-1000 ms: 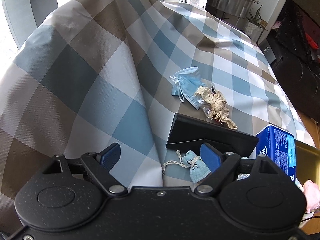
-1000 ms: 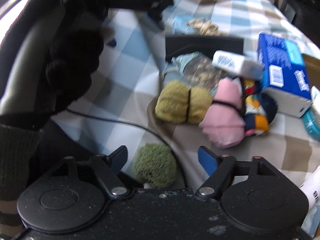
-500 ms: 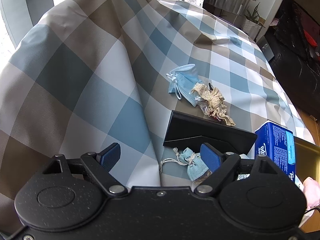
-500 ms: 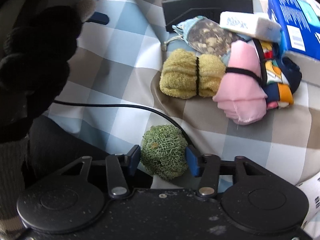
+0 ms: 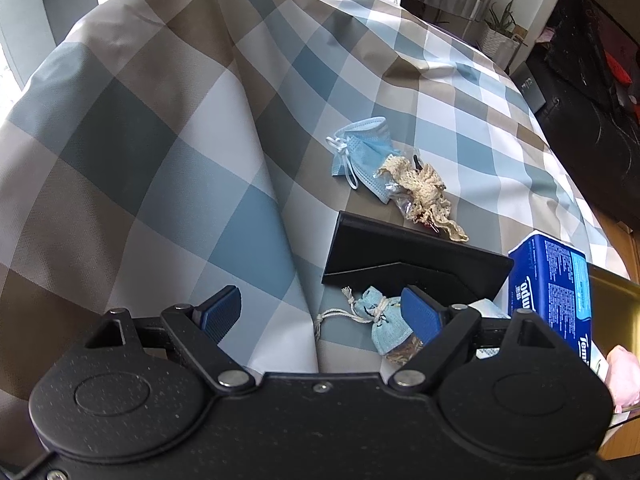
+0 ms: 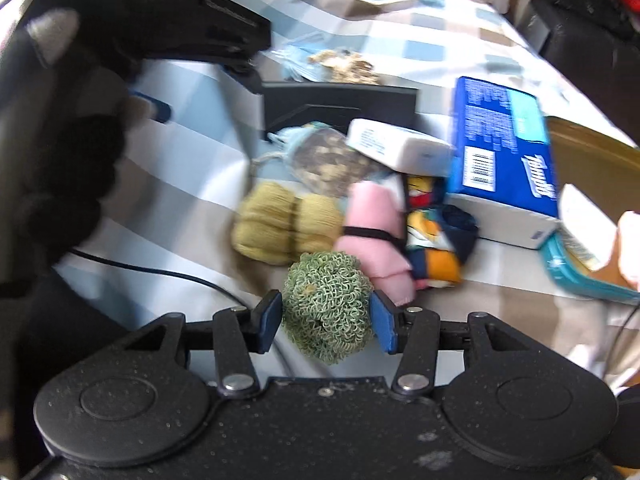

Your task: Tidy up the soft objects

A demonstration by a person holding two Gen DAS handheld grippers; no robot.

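My right gripper (image 6: 326, 322) is shut on a green curly scrubber ball (image 6: 328, 304) and holds it above the checked cloth. Just beyond it lie a yellow rolled towel (image 6: 286, 222), a pink rolled cloth (image 6: 376, 232), colourful socks (image 6: 438, 236) and a blue drawstring pouch (image 6: 328, 160). My left gripper (image 5: 320, 314) is open and empty over the cloth, with the pouch (image 5: 384, 326) by its right finger. A blue face mask (image 5: 362, 156) and a lace piece (image 5: 422, 188) lie farther back.
A black stand (image 5: 412, 258) sits behind the pouch. A blue tissue pack (image 6: 504, 156), a white packet (image 6: 400, 146) and a teal pack (image 6: 580, 268) lie at right, by a tan tray (image 6: 596, 152). A black cable (image 6: 160, 270) crosses the cloth. The gloved left hand (image 6: 60, 140) fills the left side.
My right gripper closed on the green scrubber ball and lifted it toward the pile. My left gripper drifted slightly and stayed open.
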